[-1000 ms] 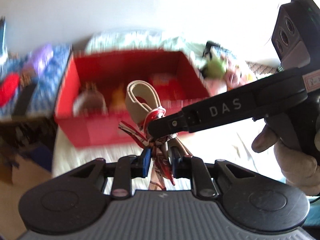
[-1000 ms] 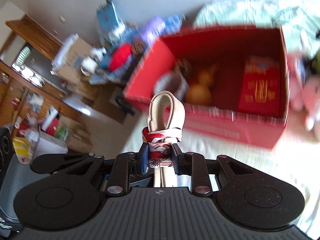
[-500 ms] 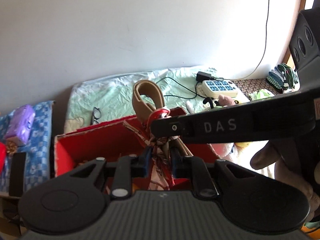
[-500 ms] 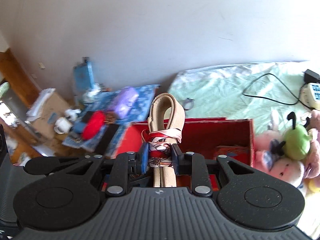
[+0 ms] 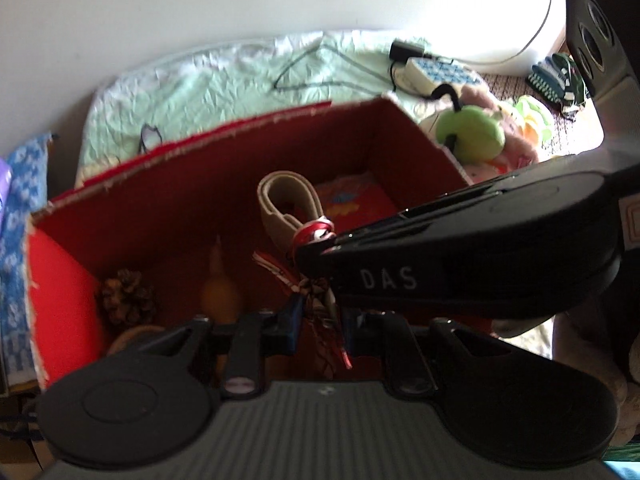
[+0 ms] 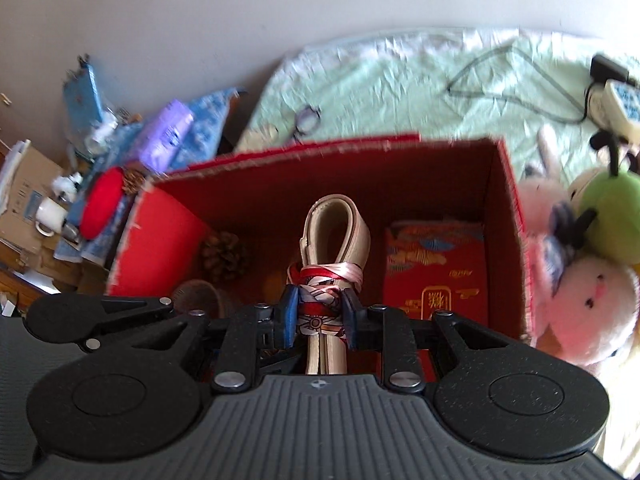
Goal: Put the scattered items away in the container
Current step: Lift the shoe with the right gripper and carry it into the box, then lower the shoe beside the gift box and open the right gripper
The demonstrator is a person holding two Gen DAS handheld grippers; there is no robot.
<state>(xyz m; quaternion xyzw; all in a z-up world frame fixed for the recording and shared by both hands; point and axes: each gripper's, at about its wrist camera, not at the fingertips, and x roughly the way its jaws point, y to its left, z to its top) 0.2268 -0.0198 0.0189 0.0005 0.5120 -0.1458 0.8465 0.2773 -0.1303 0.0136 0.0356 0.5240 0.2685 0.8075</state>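
Right claw (image 6: 319,322): belt bundle (image 6: 334,240) loop-forward

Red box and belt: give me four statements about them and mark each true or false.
1. The right gripper is shut on the belt. True.
2. A pine cone lies inside the red box. True.
3. The green plush is inside the box. False: it lies outside, by the box's right wall.
4. The belt is loose, with nothing tied around it. False: a red and white ribbon binds it.
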